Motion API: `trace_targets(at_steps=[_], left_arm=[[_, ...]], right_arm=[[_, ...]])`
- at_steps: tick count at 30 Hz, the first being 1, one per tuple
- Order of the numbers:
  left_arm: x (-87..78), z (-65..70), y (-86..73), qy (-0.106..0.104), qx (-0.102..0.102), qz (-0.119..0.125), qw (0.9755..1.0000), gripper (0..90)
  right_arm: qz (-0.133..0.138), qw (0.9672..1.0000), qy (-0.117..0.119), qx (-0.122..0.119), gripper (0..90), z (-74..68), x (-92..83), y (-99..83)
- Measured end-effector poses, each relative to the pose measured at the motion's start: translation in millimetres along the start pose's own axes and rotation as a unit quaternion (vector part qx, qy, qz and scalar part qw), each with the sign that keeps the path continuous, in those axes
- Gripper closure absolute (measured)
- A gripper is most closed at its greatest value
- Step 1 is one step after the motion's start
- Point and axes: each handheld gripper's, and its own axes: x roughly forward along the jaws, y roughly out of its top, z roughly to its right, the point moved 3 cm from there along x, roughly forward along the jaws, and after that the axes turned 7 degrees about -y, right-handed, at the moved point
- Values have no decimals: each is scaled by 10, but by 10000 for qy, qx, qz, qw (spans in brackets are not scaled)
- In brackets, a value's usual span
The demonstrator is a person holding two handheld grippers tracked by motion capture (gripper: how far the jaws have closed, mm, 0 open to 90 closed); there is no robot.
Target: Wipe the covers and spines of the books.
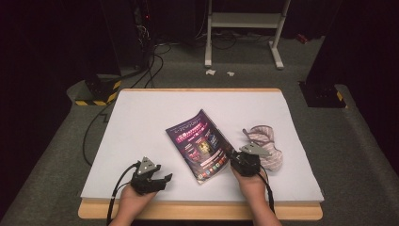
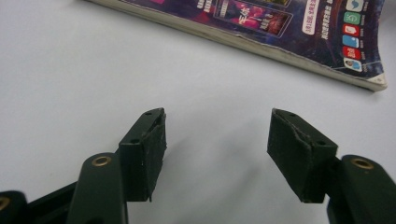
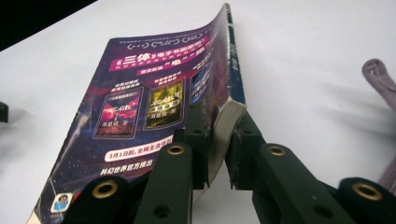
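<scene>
A paperback book [image 1: 200, 143] with a purple cover lies askew in the middle of the white table [image 1: 141, 117]. My right gripper [image 1: 233, 157] is at the book's near right corner. In the right gripper view its jaws [image 3: 219, 140] are shut on the book [image 3: 154, 93] by the page edge, one pad on the cover and one beneath, and that side is lifted off the table. My left gripper [image 1: 164, 178] hovers near the front left, open with nothing between its fingers [image 2: 217, 135]. The book's [image 2: 299, 23] lower edge lies a short way ahead of it.
A crumpled pink striped cloth [image 1: 266, 146] lies just right of the right gripper, and shows as a strap [image 3: 378, 74] in the right gripper view. A white frame stand [image 1: 244, 28] and cables [image 1: 150, 70] are on the floor beyond the table.
</scene>
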Motion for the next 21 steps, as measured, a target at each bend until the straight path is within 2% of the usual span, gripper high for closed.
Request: trace_targets(at_steps=[12,21], left_arm=[[-128,-85,-83,167,-217,89,9996,376],[-164,-115,-103,217,-252,101,9994,376]], right_arm=[[193,9998,3,-77,842,45,30,106],[372,9992,26,-119,843,10,-4,175]])
